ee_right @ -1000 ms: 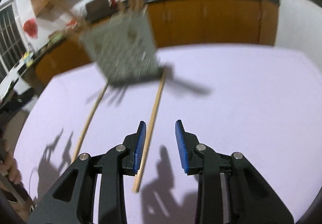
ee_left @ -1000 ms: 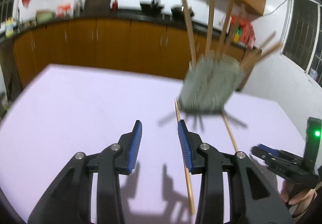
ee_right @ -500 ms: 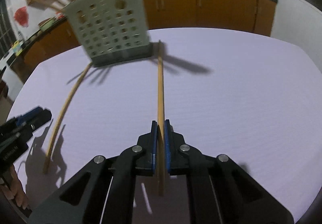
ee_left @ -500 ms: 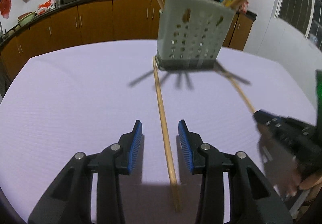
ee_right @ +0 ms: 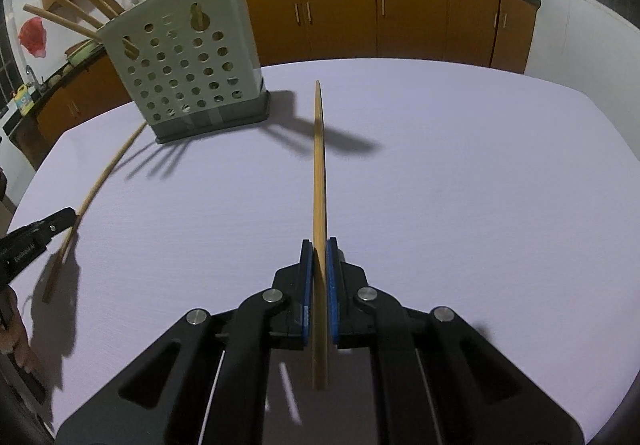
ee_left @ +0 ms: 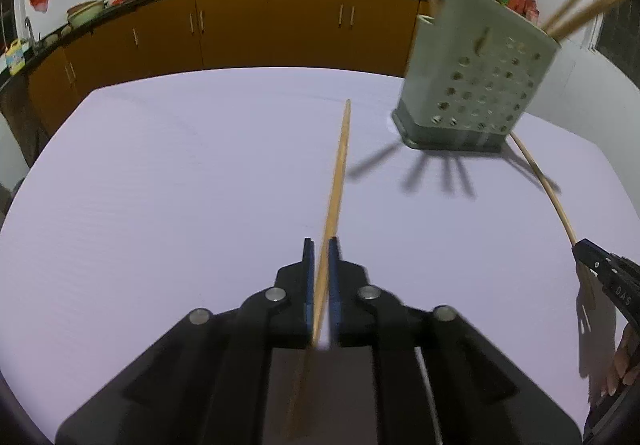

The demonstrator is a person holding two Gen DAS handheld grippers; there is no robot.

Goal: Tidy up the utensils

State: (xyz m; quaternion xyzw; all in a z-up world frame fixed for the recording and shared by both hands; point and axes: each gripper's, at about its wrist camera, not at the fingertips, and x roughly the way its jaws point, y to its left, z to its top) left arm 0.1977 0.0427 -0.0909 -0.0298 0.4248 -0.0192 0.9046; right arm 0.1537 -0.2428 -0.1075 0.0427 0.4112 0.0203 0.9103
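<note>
Both grippers, left (ee_left: 319, 265) and right (ee_right: 319, 265), pinch a wooden chopstick (ee_left: 339, 173) each; lift level, seemingly clear of the lilac counter (ee_right: 460, 173), then tip into the perforated grey holder (ee_right: 184, 65).

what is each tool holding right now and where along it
Each holds one wooden chopstick near its rear end: the left tool grips one chopstick, the right tool another chopstick, long ends pointing forward.

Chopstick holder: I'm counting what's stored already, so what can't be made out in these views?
- Chopstick holder, left wrist view: blurred; stick tops cut by the top edge.
- Chopstick holder, right wrist view: walls hide the inside; upright sticks cut by the top edge.
- Both held chopsticks: grip hidden by fingers.
</note>
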